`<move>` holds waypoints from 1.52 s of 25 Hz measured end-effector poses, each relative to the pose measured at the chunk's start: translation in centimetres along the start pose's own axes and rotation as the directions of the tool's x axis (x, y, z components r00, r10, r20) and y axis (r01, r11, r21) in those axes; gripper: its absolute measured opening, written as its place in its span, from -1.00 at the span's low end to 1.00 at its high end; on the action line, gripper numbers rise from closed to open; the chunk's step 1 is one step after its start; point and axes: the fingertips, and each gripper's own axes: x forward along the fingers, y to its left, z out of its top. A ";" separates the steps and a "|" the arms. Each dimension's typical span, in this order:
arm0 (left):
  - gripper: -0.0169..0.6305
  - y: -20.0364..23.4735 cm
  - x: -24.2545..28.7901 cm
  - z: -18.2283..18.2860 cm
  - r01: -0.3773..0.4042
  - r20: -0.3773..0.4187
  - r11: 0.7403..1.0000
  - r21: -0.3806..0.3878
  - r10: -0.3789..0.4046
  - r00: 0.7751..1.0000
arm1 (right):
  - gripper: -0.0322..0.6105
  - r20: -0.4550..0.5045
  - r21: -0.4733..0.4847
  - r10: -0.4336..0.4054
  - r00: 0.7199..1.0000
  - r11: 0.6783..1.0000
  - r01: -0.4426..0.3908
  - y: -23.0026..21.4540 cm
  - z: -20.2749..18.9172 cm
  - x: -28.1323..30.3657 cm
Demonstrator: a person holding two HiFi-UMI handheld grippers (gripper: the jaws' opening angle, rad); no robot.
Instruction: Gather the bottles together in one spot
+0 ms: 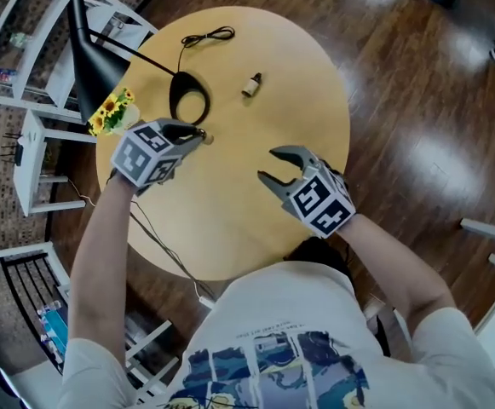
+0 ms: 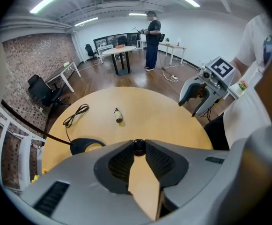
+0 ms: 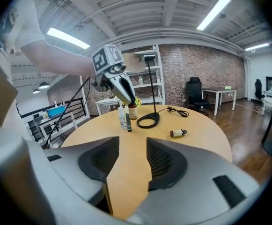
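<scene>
Currently my left gripper is clamped on the black cap of an amber bottle just beside the lamp's ring base. A white bottle and a dark slim bottle stand beside it. A stubby bottle lies apart on its side, and my right gripper gapes wide, empty.

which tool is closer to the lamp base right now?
Left. The left tool sits at the near rim of the lamp base, shut on a bottle. The right tool is open over mid-table, clearly apart from the base.
</scene>
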 end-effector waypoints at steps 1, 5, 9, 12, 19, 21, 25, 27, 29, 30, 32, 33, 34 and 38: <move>-0.70 0.5 0.5 -0.3 -0.001 -0.020 1.000 0.002 0.002 1.000 | -0.25 0.006 0.013 -0.006 1.000 1.000 0.006 -0.3 -0.3 -0.6; -0.71 2.1 2.6 -1.4 0.004 -0.103 1.000 0.010 -0.003 0.995 | -0.26 0.018 0.045 -0.033 0.999 0.998 0.032 -1.1 -1.2 -2.5; -0.71 3.0 5.3 -3.2 0.017 -0.184 1.000 0.024 -0.012 0.983 | -0.26 0.020 0.079 -0.045 0.999 0.996 0.043 -1.3 -2.0 -3.4; -0.71 3.6 6.8 -4.3 0.020 -0.226 0.999 0.044 -0.010 0.974 | -0.26 0.020 0.095 -0.040 0.999 0.995 0.038 -1.2 -2.3 -3.5; -0.71 4.5 9.2 -5.5 0.035 -0.281 0.996 0.079 -0.011 0.960 | -0.26 -0.002 0.118 -0.045 0.999 0.992 0.045 -1.1 -3.3 -3.9; -0.71 4.8 9.6 -6.1 0.037 -0.301 0.996 0.077 -0.013 0.954 | -0.26 -0.007 0.120 -0.046 0.999 0.992 0.046 -1.1 -3.4 -3.9; -0.71 5.0 10.4 -6.7 0.041 -0.317 0.996 0.082 -0.013 0.948 | -0.26 -0.020 0.119 -0.043 0.999 0.992 0.045 -1.0 -3.8 -4.1; -0.71 5.2 10.7 -6.6 0.035 -0.309 0.997 0.075 -0.010 0.951 | -0.26 -0.026 0.122 -0.045 0.999 0.991 0.047 -1.1 -4.1 -4.1; -0.71 5.2 10.9 -6.7 0.036 -0.310 0.997 0.065 -0.014 0.951 | -0.26 -0.030 0.126 -0.045 0.999 0.991 0.048 -1.0 -4.4 -4.0; -0.71 5.2 10.9 -6.9 0.038 -0.314 0.998 0.058 -0.018 0.949 | -0.26 -0.031 0.127 -0.044 0.999 0.991 0.048 -0.9 -4.4 -4.0; -0.71 5.2 11.1 -7.6 0.042 -0.328 0.998 0.041 -0.026 0.944 | -0.26 -0.030 0.125 -0.041 0.999 0.991 0.045 -0.8 -4.4 -3.8; -0.70 5.3 11.1 -7.9 0.043 -0.336 0.998 0.034 -0.029 0.942 | -0.26 -0.029 0.124 -0.040 0.999 0.991 0.043 -0.8 -4.3 -3.8; -0.70 5.3 11.2 -8.2 0.042 -0.341 0.999 0.031 -0.029 0.940 | -0.26 -0.029 0.122 -0.040 0.999 0.992 0.043 -0.8 -4.3 -3.8; -0.70 5.8 11.1 -8.3 0.021 -0.324 0.999 0.026 -0.012 0.946 | -0.26 -0.037 0.125 -0.040 0.998 0.991 0.045 -0.9 -4.4 -3.9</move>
